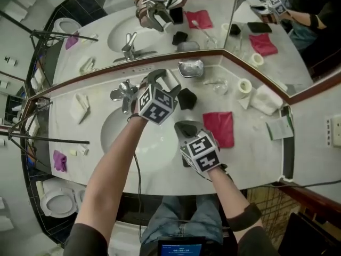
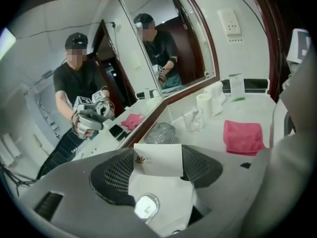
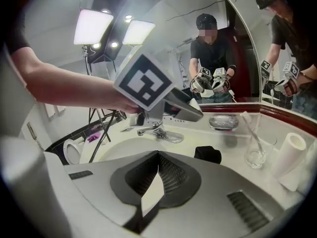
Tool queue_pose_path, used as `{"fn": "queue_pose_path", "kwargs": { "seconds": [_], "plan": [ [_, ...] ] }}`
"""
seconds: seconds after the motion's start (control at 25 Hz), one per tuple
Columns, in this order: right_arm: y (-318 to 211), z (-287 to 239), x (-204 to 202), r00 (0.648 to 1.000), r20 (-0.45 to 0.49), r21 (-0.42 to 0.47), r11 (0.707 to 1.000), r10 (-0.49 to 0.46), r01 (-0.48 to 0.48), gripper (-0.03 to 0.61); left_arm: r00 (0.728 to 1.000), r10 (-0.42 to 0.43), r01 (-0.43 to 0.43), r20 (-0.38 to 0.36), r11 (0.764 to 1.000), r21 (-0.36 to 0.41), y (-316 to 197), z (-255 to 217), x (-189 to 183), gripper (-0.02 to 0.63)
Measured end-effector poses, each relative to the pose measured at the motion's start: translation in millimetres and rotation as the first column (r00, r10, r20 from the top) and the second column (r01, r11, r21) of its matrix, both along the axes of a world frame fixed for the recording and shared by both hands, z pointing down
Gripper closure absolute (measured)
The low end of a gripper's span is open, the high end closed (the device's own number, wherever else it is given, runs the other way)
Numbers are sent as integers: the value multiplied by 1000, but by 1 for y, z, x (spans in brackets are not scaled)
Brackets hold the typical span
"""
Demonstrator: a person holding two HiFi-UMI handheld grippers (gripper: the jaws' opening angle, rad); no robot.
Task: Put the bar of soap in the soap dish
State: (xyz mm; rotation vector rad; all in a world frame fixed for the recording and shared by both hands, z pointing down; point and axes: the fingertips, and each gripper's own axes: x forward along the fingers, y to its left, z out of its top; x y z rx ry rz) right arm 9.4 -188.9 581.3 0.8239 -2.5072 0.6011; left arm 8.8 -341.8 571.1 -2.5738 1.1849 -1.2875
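Observation:
The bar of soap (image 2: 158,158), in a white wrapper with a small logo and loose paper hanging below it, sits between the jaws of my left gripper (image 2: 157,175), which is shut on it. In the head view that gripper (image 1: 164,84) hovers over the counter by the tap, with the soap (image 1: 171,79) pointing toward the silvery soap dish (image 1: 191,68) against the mirror. The dish (image 2: 161,132) lies just beyond the soap and holds nothing. My right gripper (image 1: 186,128) is nearer the front edge, shut on a thin white scrap of paper (image 3: 151,195).
A black object (image 1: 186,98) lies right of the left gripper. A pink cloth (image 1: 219,127), a glass (image 1: 216,85), a toilet roll (image 1: 244,86) and folded towels (image 1: 266,99) occupy the right side. The tap (image 1: 123,92) and basin (image 1: 114,129) are at the left.

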Motion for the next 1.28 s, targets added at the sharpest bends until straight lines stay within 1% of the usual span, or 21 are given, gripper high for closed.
{"fn": "queue_pose_path", "kwargs": {
  "seconds": [0.08,0.2,0.4,0.6,0.72,0.88,0.92,0.96,1.0,1.2,1.28],
  "plan": [
    [-1,5,-4,1000,14,-14,1000,2,-2,558,998,48,-48,47,999,-3,-14,12,11,308],
    [-3,18,-4,999,33,-24,1000,18,-17,558,985,124,-124,117,992,-10,-32,26,25,308],
    [-3,27,0,997,59,-65,997,47,-43,558,963,208,-204,173,978,-41,-51,45,43,308],
    [-4,32,9,995,67,-75,995,76,-71,558,959,226,-217,170,974,-72,-62,56,47,308],
    [-7,40,17,994,56,-66,994,92,-89,558,965,219,-209,143,974,-85,-66,58,50,308],
    [-9,31,16,992,72,-76,992,102,-97,558,970,212,-204,117,976,-80,-70,57,52,304],
    [-9,31,16,992,73,-77,992,102,-96,558,970,214,-206,111,975,-80,-69,57,53,295],
    [-9,31,16,992,74,-78,992,101,-95,558,971,216,-208,106,975,-79,-69,57,53,269],
    [-9,31,16,992,74,-78,992,100,-94,558,971,216,-209,100,975,-78,-68,56,54,265],
    [-11,41,23,993,55,-59,993,106,-103,558,976,205,-201,79,978,-51,-66,49,54,265],
    [-11,37,23,992,59,-67,992,110,-106,558,977,202,-199,73,979,-50,-63,45,54,265]
  ]
}}
